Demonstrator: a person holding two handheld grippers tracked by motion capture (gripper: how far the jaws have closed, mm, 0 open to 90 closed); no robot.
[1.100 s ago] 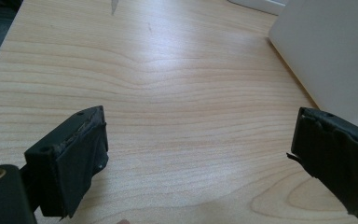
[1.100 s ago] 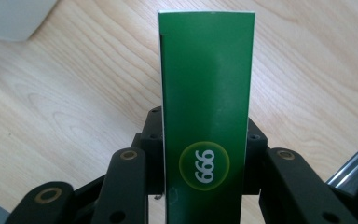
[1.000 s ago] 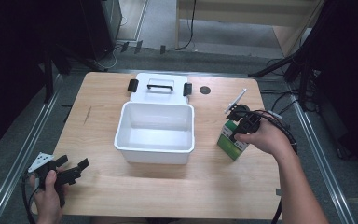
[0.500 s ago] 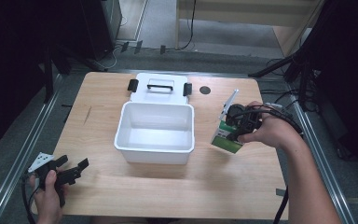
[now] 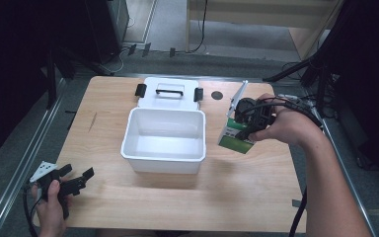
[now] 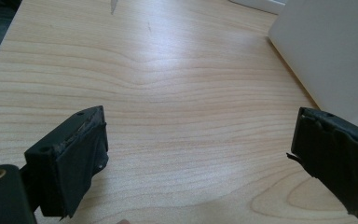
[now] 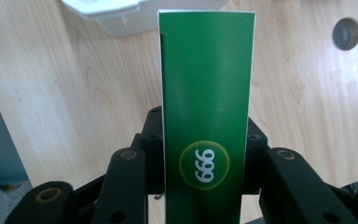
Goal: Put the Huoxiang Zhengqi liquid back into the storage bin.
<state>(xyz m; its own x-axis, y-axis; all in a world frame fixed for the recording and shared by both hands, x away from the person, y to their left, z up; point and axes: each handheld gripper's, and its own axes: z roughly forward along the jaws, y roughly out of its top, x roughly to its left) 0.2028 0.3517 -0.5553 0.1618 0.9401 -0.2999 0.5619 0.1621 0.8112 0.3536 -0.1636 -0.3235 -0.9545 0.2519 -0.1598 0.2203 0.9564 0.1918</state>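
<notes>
A green and white carton [image 5: 235, 137] marked 999 hangs tilted above the table, right of the white bin [image 5: 164, 140]. My right gripper [image 5: 246, 123] is shut on this carton [image 7: 206, 107], its black jaws pressing both narrow sides. The bin stands open and bare inside, and its white lid [image 5: 167, 92] with a black handle lies flat behind it. At the table's near left corner my left gripper [image 5: 76, 178] stands open with nothing between its jaws. In the left gripper view its fingers [image 6: 70, 163] hover low over bare wood, with the bin's wall [image 6: 331, 51] at the right.
A small dark round hole [image 5: 217, 95] sits in the tabletop behind the carton. Cables trail off the table's right edge near a black stand [image 5: 321, 79]. Metal rails run along both long sides of the wooden table [image 5: 256, 192].
The right gripper has lifted the carton off the table and carried it a little left toward the bin, tilting it. The left gripper has stayed put.
</notes>
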